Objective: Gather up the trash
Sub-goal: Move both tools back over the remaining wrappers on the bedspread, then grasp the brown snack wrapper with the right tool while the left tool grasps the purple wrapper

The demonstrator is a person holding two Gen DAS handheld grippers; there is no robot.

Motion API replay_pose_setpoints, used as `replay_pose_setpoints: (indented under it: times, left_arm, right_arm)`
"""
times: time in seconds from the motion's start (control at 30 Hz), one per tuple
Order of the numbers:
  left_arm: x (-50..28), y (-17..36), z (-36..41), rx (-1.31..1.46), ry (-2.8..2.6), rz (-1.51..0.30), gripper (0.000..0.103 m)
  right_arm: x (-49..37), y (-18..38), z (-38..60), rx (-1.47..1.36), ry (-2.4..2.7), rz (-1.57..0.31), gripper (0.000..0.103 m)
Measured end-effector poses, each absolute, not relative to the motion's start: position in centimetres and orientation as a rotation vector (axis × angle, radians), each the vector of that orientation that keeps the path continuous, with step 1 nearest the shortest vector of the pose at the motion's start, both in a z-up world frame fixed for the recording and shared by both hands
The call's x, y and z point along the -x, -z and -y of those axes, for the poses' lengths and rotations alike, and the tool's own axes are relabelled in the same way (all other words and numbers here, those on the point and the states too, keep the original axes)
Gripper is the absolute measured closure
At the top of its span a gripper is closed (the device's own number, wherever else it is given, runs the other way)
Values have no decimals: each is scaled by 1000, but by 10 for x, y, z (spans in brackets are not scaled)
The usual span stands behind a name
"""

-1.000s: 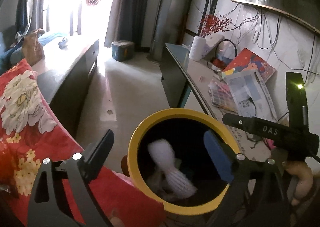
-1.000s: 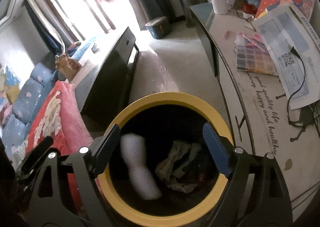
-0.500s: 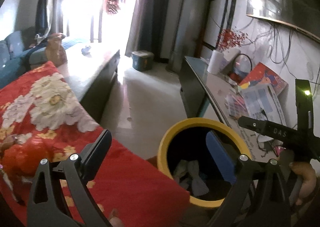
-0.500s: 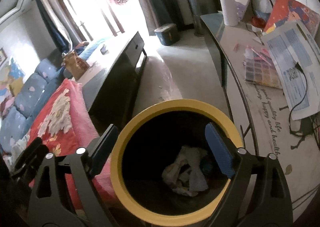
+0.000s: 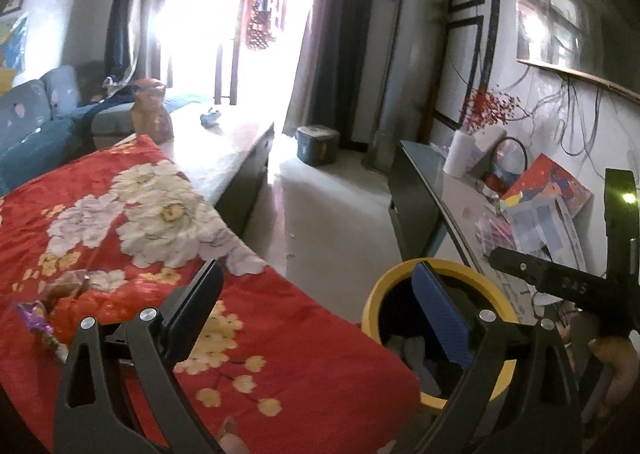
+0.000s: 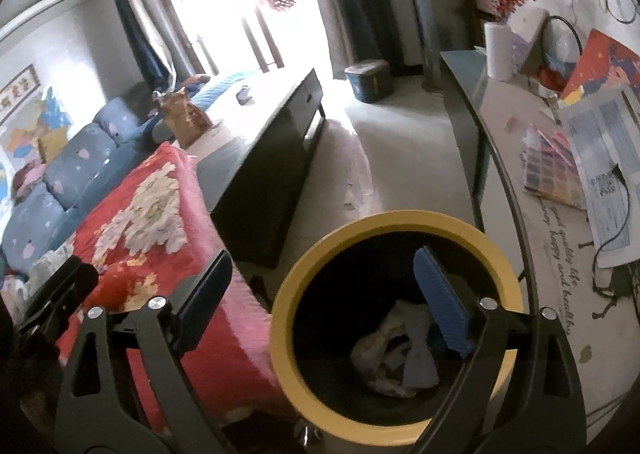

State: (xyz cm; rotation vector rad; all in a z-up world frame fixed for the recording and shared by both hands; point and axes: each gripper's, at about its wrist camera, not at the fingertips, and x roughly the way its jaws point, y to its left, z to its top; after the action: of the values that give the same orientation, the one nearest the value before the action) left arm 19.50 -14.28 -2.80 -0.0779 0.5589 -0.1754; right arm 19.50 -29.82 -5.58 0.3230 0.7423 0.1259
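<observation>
A: Where did the trash sit at that moment?

B: Crumpled paper (image 6: pixel 394 354) lay at the bottom of the yellow-rimmed bin (image 6: pixel 288 318), which stood on the floor (image 6: pixel 400 142) between the red floral blanket (image 5: pixel 168 222) and the glass-topped bench (image 6: pixel 560 254). In the left wrist view only a pale bit of that paper showed inside the bin (image 5: pixel 370 318)

A: And the grippers?

B: The right gripper (image 6: pixel 320 298) hung above the bin with its jaws spread wide and nothing between them; its blue pad (image 6: pixel 440 302) was over the bin's mouth, its dark one over the blanket's edge. The left gripper (image 5: pixel 316 310) was likewise wide apart and empty, hovering over the near corner of the blanket

A: Anything left lying out?

B: Yes, on the blanket to the left: a purple wrapper (image 5: pixel 34 320) and just beyond it a brownish crinkled wrapper (image 5: pixel 68 284), both resting on the fabric, well apart from the bin

A: What else was around?

B: A dark low cabinet (image 6: pixel 272 158) beyond the blanket, a blue sofa (image 6: pixel 68 182) behind it, and papers (image 6: pixel 600 158) with a black cable on the bench. The right gripper's handle (image 5: pixel 560 286) showed at the edge of the left view
</observation>
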Motion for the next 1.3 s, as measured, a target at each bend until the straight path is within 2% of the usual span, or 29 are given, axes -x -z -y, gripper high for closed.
replay_pose_setpoints:
  times: [1.3]
  left_arm:
    - [-142, 16, -15, 227, -152, -476, 10]
  right_arm:
    - [-154, 36, 125, -70, -497, -748, 16]
